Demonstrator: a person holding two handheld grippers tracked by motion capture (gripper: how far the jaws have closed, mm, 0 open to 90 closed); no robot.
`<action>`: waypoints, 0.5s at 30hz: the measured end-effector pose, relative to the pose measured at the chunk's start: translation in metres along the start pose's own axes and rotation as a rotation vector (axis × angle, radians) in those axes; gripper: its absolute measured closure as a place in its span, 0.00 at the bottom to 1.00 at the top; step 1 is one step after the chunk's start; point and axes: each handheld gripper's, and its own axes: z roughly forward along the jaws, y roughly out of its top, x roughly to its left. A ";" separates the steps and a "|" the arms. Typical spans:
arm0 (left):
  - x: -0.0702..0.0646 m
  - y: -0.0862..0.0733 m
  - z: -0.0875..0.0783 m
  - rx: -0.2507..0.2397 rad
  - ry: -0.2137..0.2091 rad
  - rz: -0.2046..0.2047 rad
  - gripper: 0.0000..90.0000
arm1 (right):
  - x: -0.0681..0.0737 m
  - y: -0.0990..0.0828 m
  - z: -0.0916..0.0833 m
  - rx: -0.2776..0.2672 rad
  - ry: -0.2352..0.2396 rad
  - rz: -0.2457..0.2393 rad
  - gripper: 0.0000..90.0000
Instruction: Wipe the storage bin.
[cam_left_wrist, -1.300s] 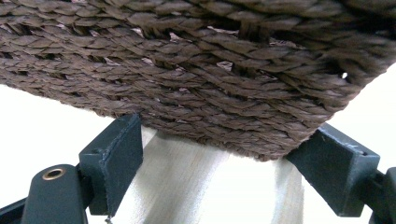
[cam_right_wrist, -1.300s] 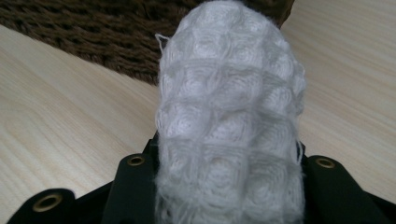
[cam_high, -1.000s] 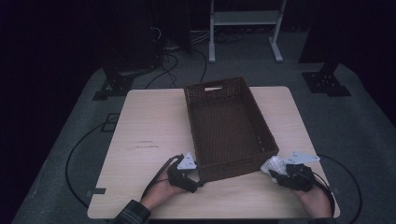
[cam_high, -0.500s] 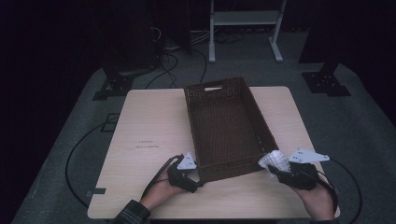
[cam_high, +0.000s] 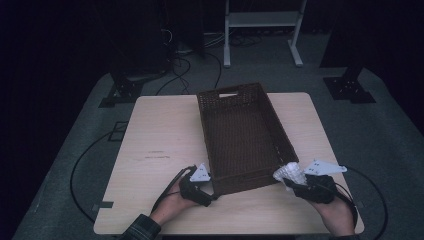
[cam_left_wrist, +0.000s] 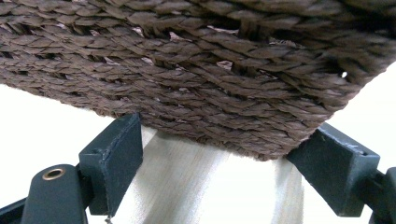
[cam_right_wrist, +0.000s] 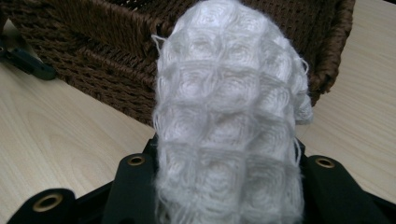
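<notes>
We have the white waffle-knit cloth (cam_right_wrist: 229, 121) pinched in our right gripper (cam_high: 295, 181), just beside the brown wicker basket (cam_high: 245, 135) at its near right corner, probably for dropping in. Our left gripper (cam_left_wrist: 224, 163) straddles the near left corner, apparently steadying it, jaws wide.

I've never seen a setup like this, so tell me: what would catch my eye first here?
First the big dark woven basket, standing empty in the middle of the pale wooden table. Next, the white waffle-knit cloth clamped in the right gripper by the basket's near right corner. The left gripper sits at the near left corner, its black jaws spread either side of that corner just under the weave.
</notes>
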 end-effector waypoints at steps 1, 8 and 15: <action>0.000 0.000 0.000 0.000 0.000 0.000 0.19 | 0.000 0.000 0.001 0.003 0.000 0.003 0.61; 0.000 0.000 0.000 0.000 0.000 0.000 0.19 | 0.001 -0.006 0.011 0.045 0.002 0.000 0.61; 0.000 0.000 0.000 0.000 0.000 0.000 0.19 | 0.003 -0.011 0.021 0.073 0.008 -0.004 0.61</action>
